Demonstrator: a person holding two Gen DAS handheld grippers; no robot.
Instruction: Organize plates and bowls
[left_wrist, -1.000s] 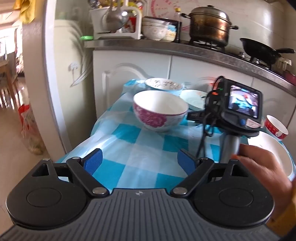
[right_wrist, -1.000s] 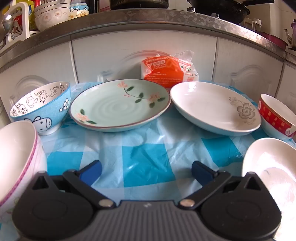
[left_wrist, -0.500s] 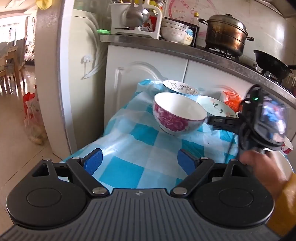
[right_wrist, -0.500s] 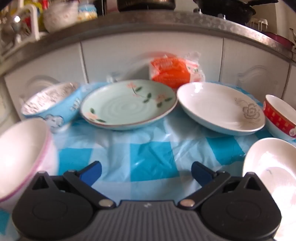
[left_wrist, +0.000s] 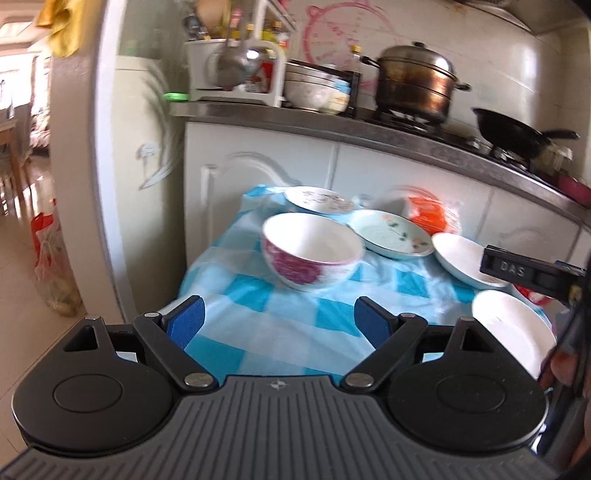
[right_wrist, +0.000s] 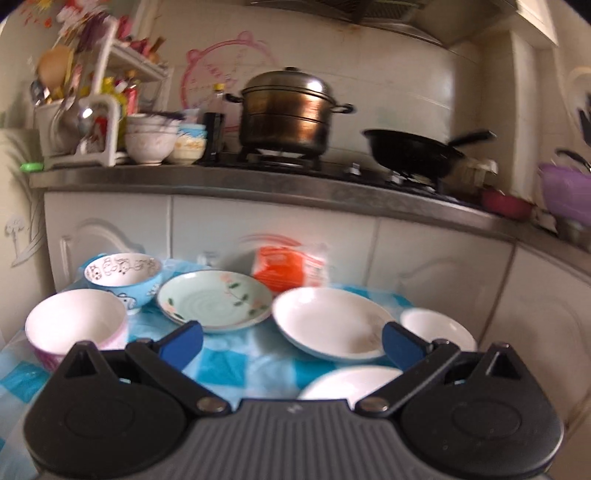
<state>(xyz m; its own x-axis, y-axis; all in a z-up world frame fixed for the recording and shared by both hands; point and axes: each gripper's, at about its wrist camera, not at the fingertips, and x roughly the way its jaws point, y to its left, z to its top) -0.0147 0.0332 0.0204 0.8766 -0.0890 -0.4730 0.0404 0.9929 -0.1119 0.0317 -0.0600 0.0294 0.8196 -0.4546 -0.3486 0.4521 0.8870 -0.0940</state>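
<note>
On the blue checked cloth stand a white bowl with pink flowers (left_wrist: 312, 251) (right_wrist: 75, 325), a blue cartoon bowl (right_wrist: 123, 275) (left_wrist: 319, 199), a pale green flowered plate (right_wrist: 214, 301) (left_wrist: 391, 234), a white plate (right_wrist: 332, 325) (left_wrist: 463, 260), a small white bowl with a red outside (right_wrist: 437, 328) and a white dish at the front right (left_wrist: 513, 328) (right_wrist: 349, 382). My left gripper (left_wrist: 279, 321) is open and empty, held back from the pink bowl. My right gripper (right_wrist: 291, 341) is open and empty above the table's front.
An orange packet (right_wrist: 288, 267) leans against the white cabinets behind the plates. The counter above holds a steel pot (right_wrist: 288, 110), a black pan (right_wrist: 413, 151), stacked bowls (right_wrist: 149, 142) and a utensil rack (right_wrist: 79, 125). A doorway and floor lie to the left (left_wrist: 22, 258).
Both grippers have pulled back and risen, so more of the table and the counter shows. The right gripper has moved to the right edge of the left view. No dish has moved.
</note>
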